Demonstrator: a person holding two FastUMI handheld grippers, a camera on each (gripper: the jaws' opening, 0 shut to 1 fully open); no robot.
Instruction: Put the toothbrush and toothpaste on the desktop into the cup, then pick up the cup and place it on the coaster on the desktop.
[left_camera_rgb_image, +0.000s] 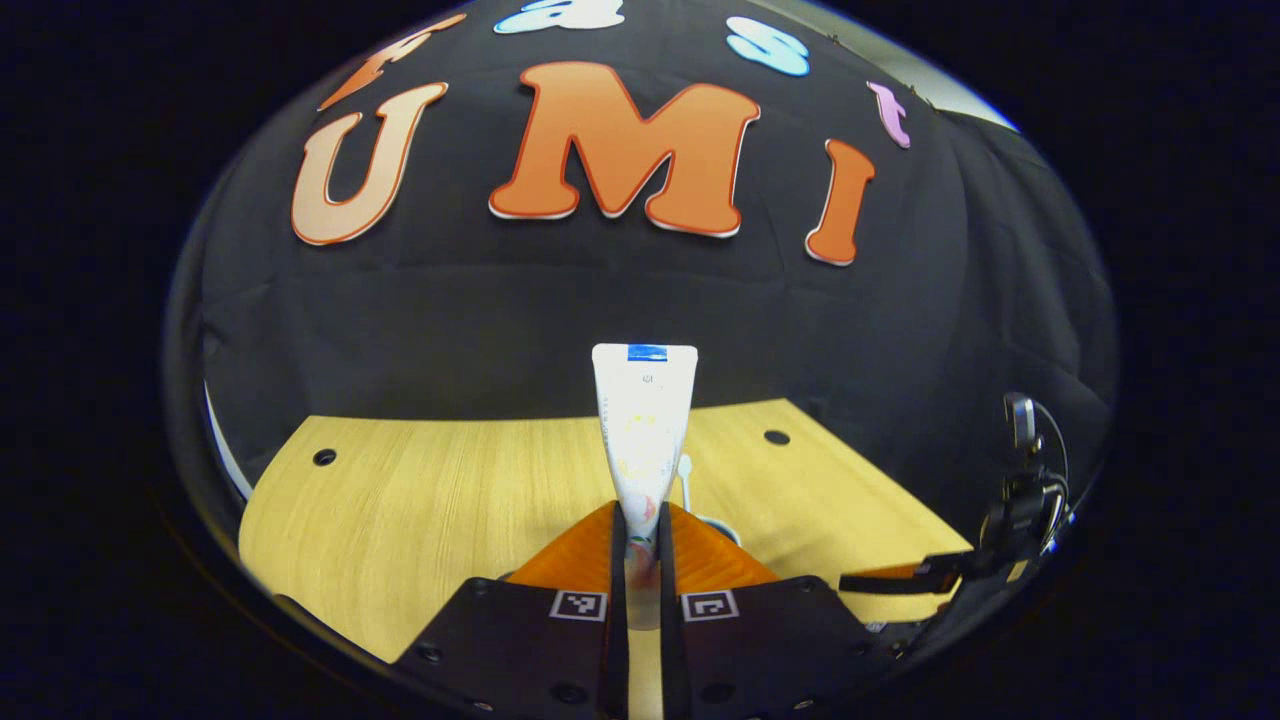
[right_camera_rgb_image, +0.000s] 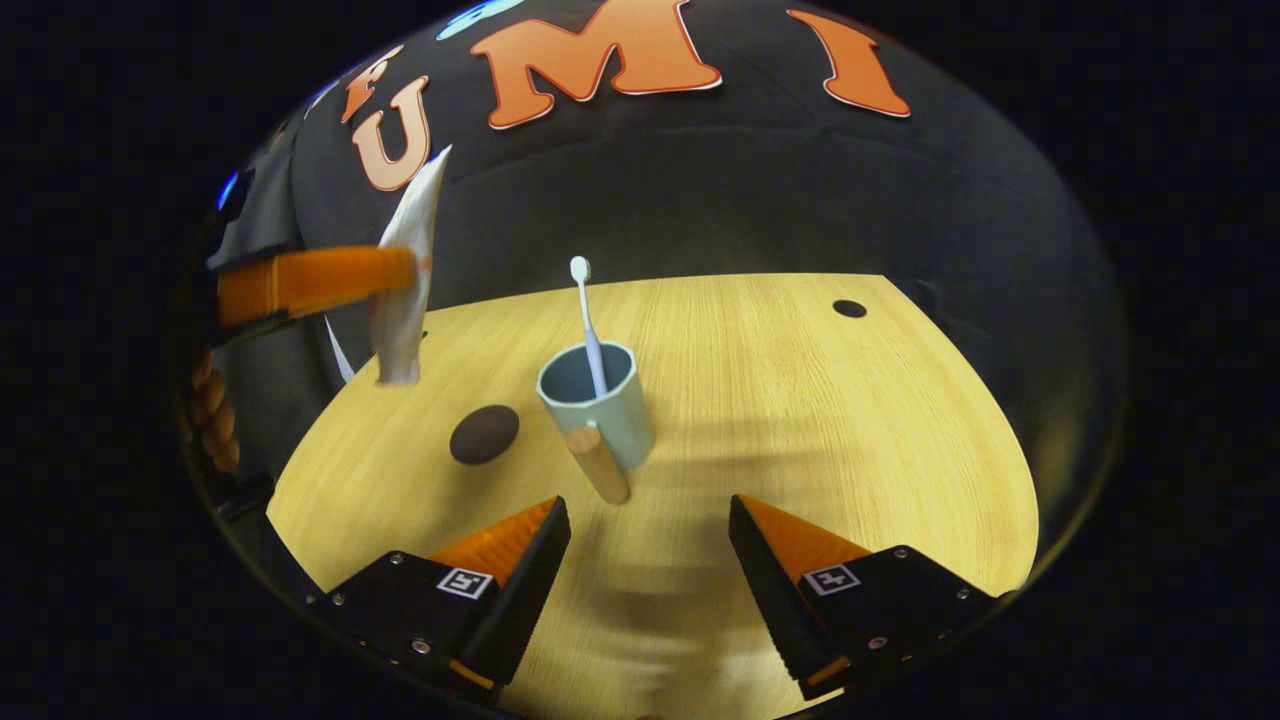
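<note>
Clamping the toothpaste (left_camera_rgb_image: 643, 430) between both fingers, the left gripper (left_camera_rgb_image: 640, 545) holds the tube upright above the table (left_camera_rgb_image: 450, 500), crimped end up and cap end down between the fingers. In the right gripper view the same left gripper (right_camera_rgb_image: 405, 280) shows at the far left, raised well above the table, with the toothpaste (right_camera_rgb_image: 405, 290) hanging tilted from it and part of a hand (right_camera_rgb_image: 210, 420) below it.

The right gripper (right_camera_rgb_image: 650, 530) hovers low over the near part of the table (right_camera_rgb_image: 850, 430) with its fingers spread wide apart and nothing between them. In the left gripper view it appears at the right edge (left_camera_rgb_image: 880, 580), just off the table's corner.

Just beyond the right gripper stands the cup (right_camera_rgb_image: 598, 405), upright near the middle of the table, its wooden handle (right_camera_rgb_image: 598, 465) pointing toward the gripper. The toothbrush (right_camera_rgb_image: 588, 325) stands in the cup, head up, leaning slightly left. The coaster (right_camera_rgb_image: 484, 434), a dark round disc, lies flat just left of the cup, apart from it. A small dark hole (right_camera_rgb_image: 849, 308) marks the far right of the table.
</note>
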